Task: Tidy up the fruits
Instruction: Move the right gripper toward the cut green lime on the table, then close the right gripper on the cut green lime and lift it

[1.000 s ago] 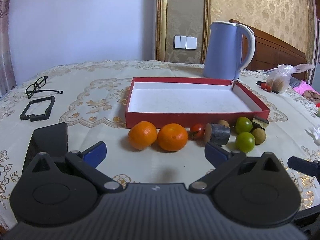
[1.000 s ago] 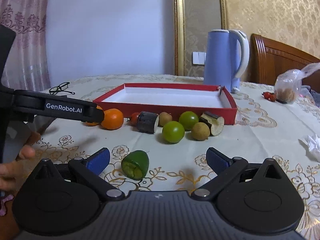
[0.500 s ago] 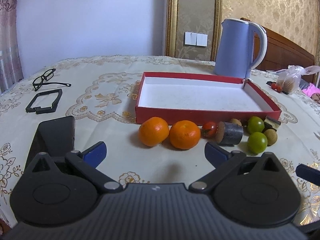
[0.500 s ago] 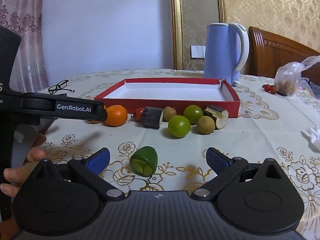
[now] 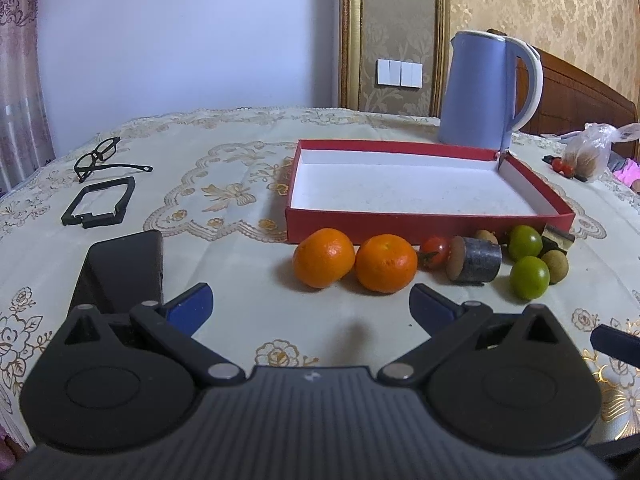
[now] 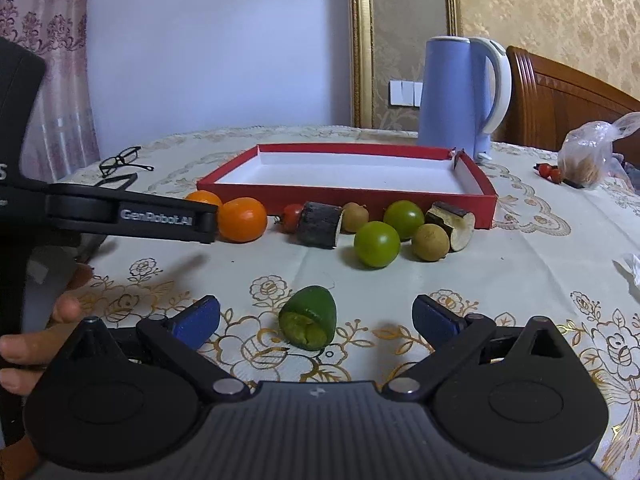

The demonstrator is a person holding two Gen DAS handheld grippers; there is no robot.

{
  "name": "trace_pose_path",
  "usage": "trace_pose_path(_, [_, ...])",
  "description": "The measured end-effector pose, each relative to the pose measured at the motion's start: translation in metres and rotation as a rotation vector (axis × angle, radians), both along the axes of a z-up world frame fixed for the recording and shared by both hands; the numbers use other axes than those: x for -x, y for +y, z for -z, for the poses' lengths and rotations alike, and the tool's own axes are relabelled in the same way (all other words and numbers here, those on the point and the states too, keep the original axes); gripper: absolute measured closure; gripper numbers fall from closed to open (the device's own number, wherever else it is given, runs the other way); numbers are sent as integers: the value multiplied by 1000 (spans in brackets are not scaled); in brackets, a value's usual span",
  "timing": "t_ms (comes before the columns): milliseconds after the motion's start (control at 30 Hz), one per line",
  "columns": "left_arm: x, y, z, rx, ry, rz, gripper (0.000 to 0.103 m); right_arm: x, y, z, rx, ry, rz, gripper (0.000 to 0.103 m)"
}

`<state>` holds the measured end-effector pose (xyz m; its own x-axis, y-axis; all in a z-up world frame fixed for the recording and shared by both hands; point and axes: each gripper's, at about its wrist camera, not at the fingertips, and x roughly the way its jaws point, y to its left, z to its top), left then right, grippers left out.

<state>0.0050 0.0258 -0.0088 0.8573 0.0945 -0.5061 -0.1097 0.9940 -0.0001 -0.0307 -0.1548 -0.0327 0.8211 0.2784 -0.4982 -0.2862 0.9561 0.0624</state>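
left gripper [image 5: 311,303]: spread wide, empty, facing two oranges [image 5: 324,257] | right gripper [image 6: 316,317]: spread wide, straddling green fruit piece [image 6: 308,317] | red tray [image 6: 476,201]: bare

Embroidered cloth tablecloth [image 5: 240,264], matt red cardboard tray [image 5: 400,226], glossy plastic kettle [image 5: 476,92], crinkled clear plastic bag [image 6: 588,152]

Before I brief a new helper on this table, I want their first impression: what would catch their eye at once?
The empty red tray at mid-table stands out, with a row of produce along its near wall: two oranges, a cherry tomato and green round fruits. Behind the tray stands a tall blue kettle. Nearest the open right gripper a cut green piece lies alone on the tablecloth.
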Motion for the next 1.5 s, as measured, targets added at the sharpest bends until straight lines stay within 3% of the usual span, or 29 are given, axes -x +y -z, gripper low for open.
trace_pose_path(233, [4, -1, -3, -4, -5, 6, 0, -6, 0, 0, -1, 10, 17, 1])
trace_pose_path(400, [6, 1, -5, -2, -14, 4, 0, -8, 0, 0, -3, 18, 19, 13])
trace_pose_path(567, [7, 0, -6, -3, -14, 7, 0, -5, 2, -3, 20, -9, 22, 17])
trace_pose_path(800, [9, -3, -7, -7, -23, 18, 0, -10, 1, 0, 17, 18, -11, 43])
trace_pose_path(1167, [6, -1, -3, -5, -9, 11, 0, -12, 2, 3, 9, 38, -51, 72])
trace_pose_path(1500, [7, 0, -3, -6, -7, 9, 0, -11, -1, -2, 6, 22, -50, 73])
